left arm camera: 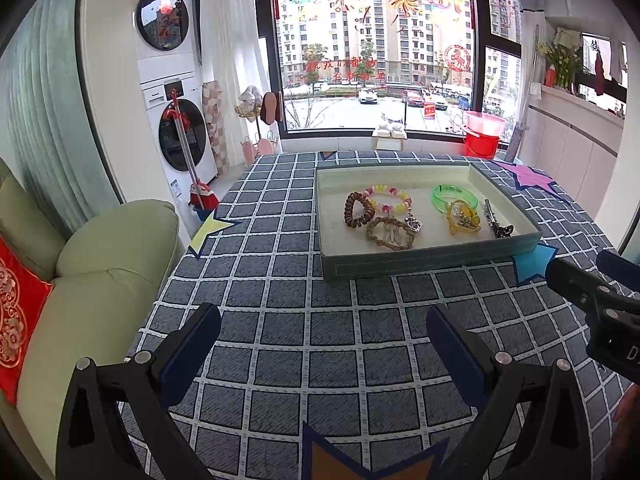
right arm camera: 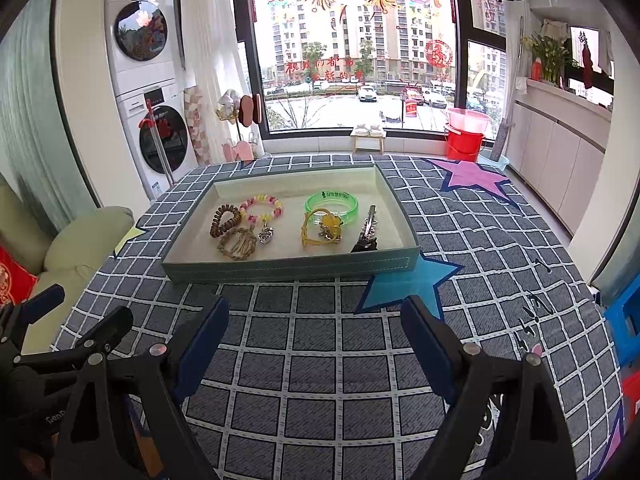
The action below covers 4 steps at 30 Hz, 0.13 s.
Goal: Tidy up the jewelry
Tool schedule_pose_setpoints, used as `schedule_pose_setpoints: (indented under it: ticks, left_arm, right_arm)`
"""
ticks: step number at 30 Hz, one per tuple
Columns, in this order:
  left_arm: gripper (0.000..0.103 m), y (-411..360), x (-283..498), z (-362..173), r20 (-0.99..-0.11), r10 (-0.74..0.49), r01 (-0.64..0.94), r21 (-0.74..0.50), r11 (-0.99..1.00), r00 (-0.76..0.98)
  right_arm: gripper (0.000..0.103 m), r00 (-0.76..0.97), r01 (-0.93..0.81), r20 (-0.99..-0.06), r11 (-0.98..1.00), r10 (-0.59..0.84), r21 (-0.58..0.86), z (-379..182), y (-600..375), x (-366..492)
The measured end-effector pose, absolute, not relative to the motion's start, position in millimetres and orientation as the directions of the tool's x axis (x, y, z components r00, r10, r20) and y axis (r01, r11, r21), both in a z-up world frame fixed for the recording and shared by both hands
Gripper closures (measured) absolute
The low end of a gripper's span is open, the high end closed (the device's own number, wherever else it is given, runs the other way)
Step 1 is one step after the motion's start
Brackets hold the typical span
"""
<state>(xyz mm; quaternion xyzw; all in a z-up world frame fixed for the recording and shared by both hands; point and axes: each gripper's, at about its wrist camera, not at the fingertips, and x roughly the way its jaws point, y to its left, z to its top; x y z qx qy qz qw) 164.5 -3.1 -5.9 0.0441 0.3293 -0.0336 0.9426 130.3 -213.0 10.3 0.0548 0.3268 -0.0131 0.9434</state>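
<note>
A shallow grey-green tray sits on the checked tablecloth. Inside lie a brown beaded bracelet, a pink and yellow bead bracelet, a woven tan bracelet, a green bangle, a yellow cord piece and a dark hair clip. My left gripper is open over bare cloth, well short of the tray. My right gripper is open too, nothing between its fingers.
Paper stars lie on the cloth: blue at the tray's near right corner, purple farther right, yellow at the left edge. A pale green sofa with a red cushion stands left of the table. Red buckets stand by the window.
</note>
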Motion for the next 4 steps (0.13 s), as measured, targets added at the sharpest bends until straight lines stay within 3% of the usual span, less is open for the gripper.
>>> schedule_pose_setpoints:
  ticks: [4]
  left_arm:
    - [0.000,-4.1,164.6,-6.3,-0.626,-0.039,0.101,0.064,0.993,0.779]
  right_arm:
    - [0.013,0.786,0.061,-0.618,0.994,0.010,0.093,9.8,-213.0,130.0]
